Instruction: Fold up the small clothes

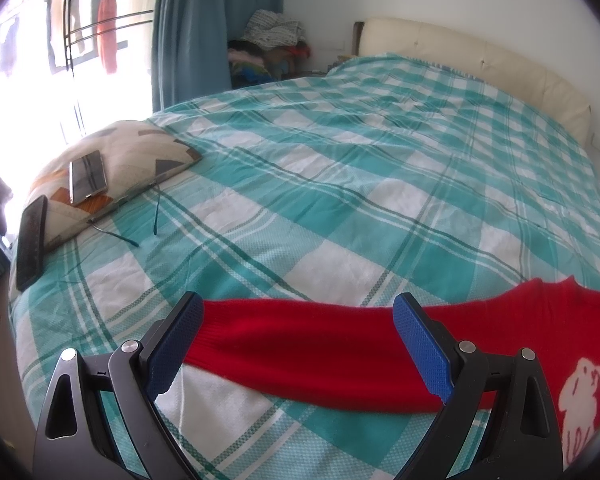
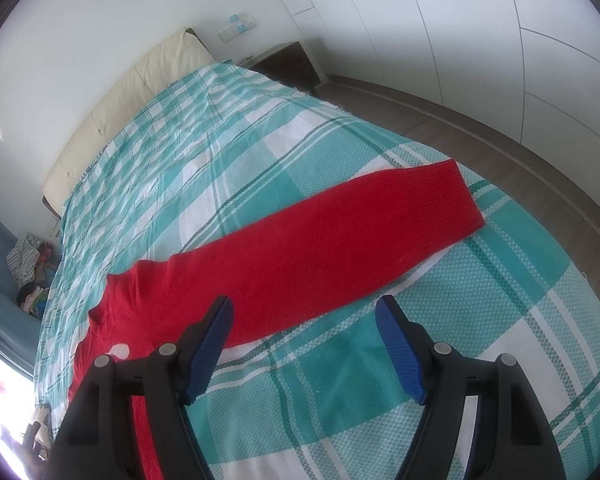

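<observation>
Far left of the left gripper point(image 1: 298, 344) a dark phone point(image 1: 31, 242) leans on a patterned pillow point(image 1: 112, 172), and a second phone point(image 1: 87, 177) lies on top of it. Two thin cords trail from the pillow's edge onto the checked bedspread point(image 1: 340, 184). Beyond them hangs a teal curtain point(image 1: 216, 28), with a heap of clothes point(image 1: 274, 32) in the corner. The gripper's blue pads stand spread, nothing pinched. One sleeve of the red sweater point(image 1: 320, 356) lies flat between and just ahead of them; whether the pads touch it cannot be told. The sweater's body runs off to the right, showing a white rabbit motif point(image 1: 584, 396).

The right gripper point(image 2: 306, 354) is also spread wide, holding nothing. Its left finger overlaps the sweater's point(image 2: 300, 256) body; the other sleeve stretches ahead and to the right, its cuff near the bed's edge. Nothing lies on the sleeves. Only this view shows the nightstand point(image 2: 288, 64), the floor and the white wardrobe doors point(image 2: 480, 40) — only the left view shows the pillow and phones.
</observation>
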`<state>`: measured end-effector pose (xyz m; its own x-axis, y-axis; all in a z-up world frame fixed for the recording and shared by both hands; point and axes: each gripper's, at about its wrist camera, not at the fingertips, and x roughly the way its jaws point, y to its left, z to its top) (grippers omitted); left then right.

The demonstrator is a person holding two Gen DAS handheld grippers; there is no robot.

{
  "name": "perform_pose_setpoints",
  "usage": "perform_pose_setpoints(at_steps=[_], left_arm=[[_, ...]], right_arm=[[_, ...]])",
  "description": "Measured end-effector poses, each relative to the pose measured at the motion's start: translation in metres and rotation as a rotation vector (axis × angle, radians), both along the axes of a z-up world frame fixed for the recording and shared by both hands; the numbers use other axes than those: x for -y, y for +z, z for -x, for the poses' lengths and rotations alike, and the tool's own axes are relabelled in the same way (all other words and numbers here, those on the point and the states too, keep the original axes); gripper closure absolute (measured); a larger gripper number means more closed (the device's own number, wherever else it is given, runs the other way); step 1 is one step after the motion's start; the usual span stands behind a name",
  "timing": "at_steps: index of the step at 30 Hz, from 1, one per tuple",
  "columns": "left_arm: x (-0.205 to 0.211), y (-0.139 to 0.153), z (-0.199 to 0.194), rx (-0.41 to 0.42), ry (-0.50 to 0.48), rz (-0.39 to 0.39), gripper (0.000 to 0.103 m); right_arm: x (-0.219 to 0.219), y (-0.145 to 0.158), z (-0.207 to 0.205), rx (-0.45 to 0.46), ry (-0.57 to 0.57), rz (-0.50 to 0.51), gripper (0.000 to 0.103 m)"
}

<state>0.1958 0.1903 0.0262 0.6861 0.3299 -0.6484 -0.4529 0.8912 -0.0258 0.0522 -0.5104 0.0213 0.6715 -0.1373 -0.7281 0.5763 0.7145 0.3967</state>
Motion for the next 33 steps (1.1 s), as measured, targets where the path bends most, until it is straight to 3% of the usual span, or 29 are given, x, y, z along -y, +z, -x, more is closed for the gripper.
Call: perform_pose_setpoints(at_steps=[11, 14, 16, 18, 24, 33], left_arm=[[0.000, 0.000, 0.000, 0.000, -0.001, 0.003, 0.007], [0.001, 0.000, 0.000, 0.002, 0.001, 0.005, 0.007], [0.001, 0.000, -0.001, 0.000, -0.001, 0.008, 0.007], [0.001, 0.000, -0.001, -0.001, -0.001, 0.008, 0.007], [0.001, -0.001, -0.001, -0.002, -0.006, 0.007, 0.007], [0.004, -0.005, -0.001, -0.008, -0.004, 0.020, 0.007]], right_arm=[[-0.004, -0.002, 0.002, 0.018, 0.010, -0.012, 0.030], [0.012, 0.000, 0.009, 0.175, 0.019, -0.142, 0.030], [0.033, 0.001, 0.024, 0.312, -0.033, -0.244, 0.030], [0.053, -0.003, 0.040, 0.364, -0.110, -0.294, 0.029], [0.078, -0.046, 0.064, 0.376, -0.230, -0.550, 0.028], [0.094, -0.064, 0.058, 0.283, -0.301, -0.491, 0.030]])
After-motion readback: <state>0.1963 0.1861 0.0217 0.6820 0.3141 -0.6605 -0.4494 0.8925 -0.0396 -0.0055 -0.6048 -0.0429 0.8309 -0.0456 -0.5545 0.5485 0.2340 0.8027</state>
